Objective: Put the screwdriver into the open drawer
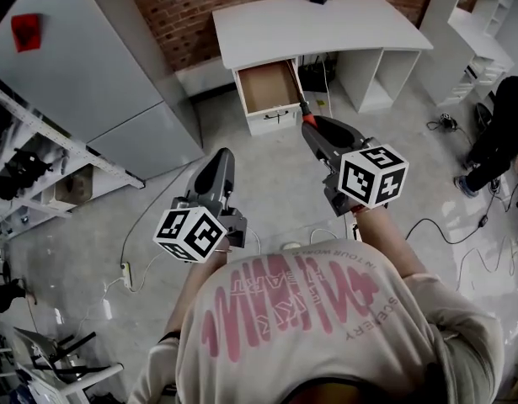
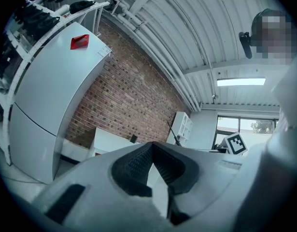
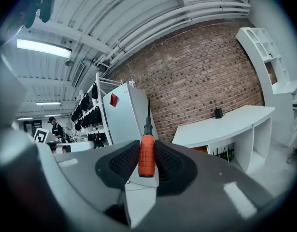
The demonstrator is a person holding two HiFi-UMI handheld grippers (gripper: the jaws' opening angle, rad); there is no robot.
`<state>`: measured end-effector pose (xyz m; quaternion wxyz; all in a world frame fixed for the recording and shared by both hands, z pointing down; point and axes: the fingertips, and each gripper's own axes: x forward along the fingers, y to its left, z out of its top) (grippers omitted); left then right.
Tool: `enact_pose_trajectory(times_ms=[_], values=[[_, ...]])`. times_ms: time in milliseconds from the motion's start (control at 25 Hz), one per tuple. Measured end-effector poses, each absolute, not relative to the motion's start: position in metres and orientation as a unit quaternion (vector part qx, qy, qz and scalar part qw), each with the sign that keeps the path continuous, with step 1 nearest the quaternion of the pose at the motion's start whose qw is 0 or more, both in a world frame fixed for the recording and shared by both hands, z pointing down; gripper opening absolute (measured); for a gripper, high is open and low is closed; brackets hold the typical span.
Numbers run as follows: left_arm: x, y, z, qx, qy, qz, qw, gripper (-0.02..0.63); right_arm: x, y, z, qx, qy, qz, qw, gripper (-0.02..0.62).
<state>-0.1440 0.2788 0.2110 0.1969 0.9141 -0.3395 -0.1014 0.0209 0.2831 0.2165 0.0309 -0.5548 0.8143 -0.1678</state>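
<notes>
Right gripper (image 1: 312, 129): my jaws are clamped on the orange handle of the screwdriver (image 3: 147, 156). Its dark shaft sticks out ahead past the tips.
Left gripper (image 2: 152, 148): the jaws are together with nothing between them. I carry it idle beside the right one.
Screwdriver: it is up in the air over the floor (image 1: 267, 171), in my right grip and well apart from the front edge of the counter (image 1: 326, 28).
Drawer (image 1: 269, 88): it is pulled out under the counter's left end, past the front edge. Its brown bottom looks bare.
Done: I judge the pick-up finished. The handle sits squarely between the pads, and the tool points roughly toward the drawer.
Left: everything after the grasp. I have to cross the floor to the counter's front edge, bring the tool over the drawer, lower it inside and part the jaws.
Progress: I'd call it about midway, carrying but not yet placing.
</notes>
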Motion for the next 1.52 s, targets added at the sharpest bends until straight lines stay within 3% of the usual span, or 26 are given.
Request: enact_pose_trajectory(times_ms=[800, 1520], values=[[-0.074, 0.229, 0.211, 0.915, -0.349, -0.085, 0.186, 0.003, 0.100, 0.242, 0.224, -0.553, 0.810, -0.184, 0.061, 0.112], [-0.086, 0.165, 0.242, 0.914, -0.352, -0.053, 0.193, 0.003, 0.095, 0.170, 0.247, -0.560, 0.801, -0.204, 0.056, 0.112]])
